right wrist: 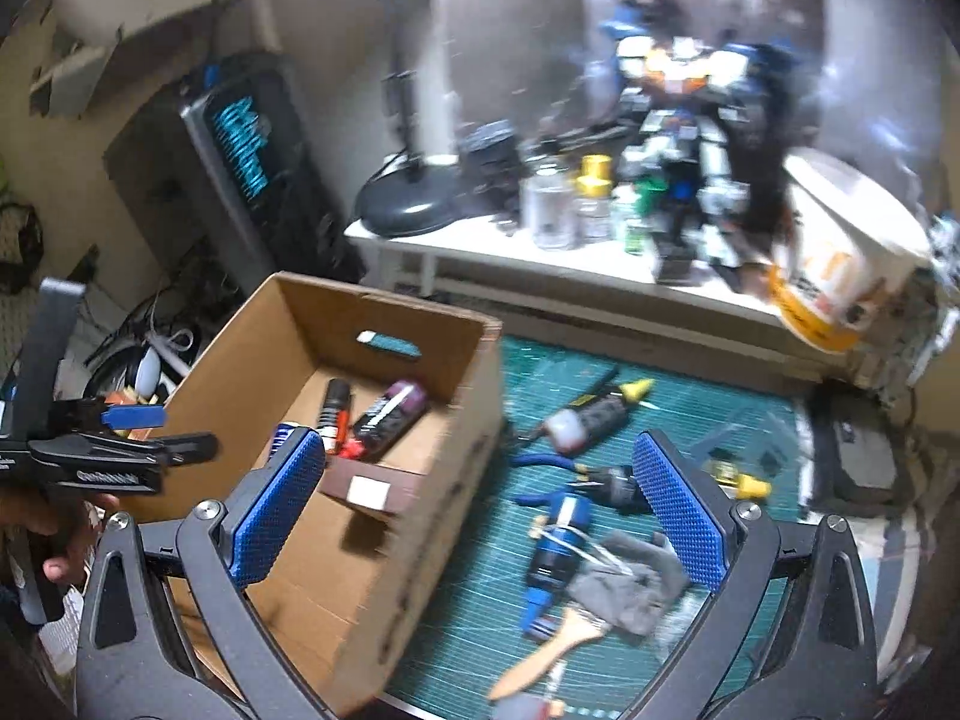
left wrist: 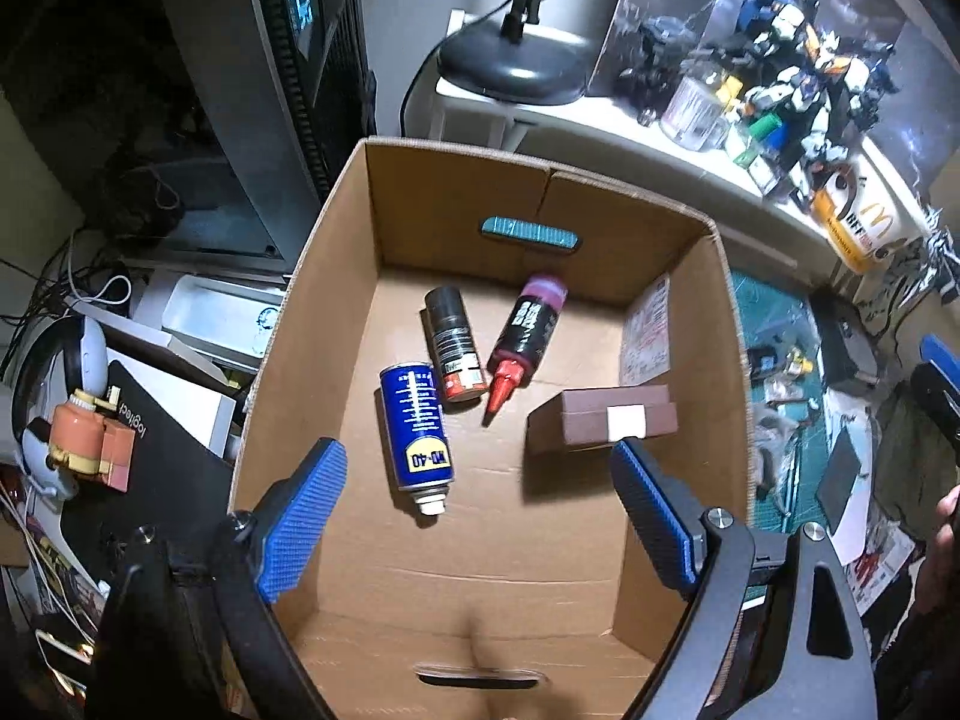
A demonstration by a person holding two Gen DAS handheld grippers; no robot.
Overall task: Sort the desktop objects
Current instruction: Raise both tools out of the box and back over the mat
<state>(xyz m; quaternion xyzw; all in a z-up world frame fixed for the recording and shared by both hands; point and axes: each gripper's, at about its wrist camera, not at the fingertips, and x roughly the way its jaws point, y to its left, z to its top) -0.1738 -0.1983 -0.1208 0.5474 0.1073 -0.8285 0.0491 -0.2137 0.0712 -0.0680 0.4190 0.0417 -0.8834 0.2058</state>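
Left gripper (left wrist: 480, 468) jaws apart, held empty over box (left wrist: 735, 324). WD-40 (left wrist: 415, 432), two bottles, brown case inside. Right gripper (right wrist: 480, 504) jaws apart; tools on mat (right wrist: 690, 402) at 3 o'clock of box.

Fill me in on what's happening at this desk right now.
A person is sorting desk clutter into a cardboard box with two handheld grippers. The left gripper hangs open and empty over the box, which already holds a WD-40 can, a black spray can, a red-tipped bottle and a brown box. The right gripper is open and empty above the green cutting mat, where a paintbrush, pliers and a yellow-tipped bottle remain.
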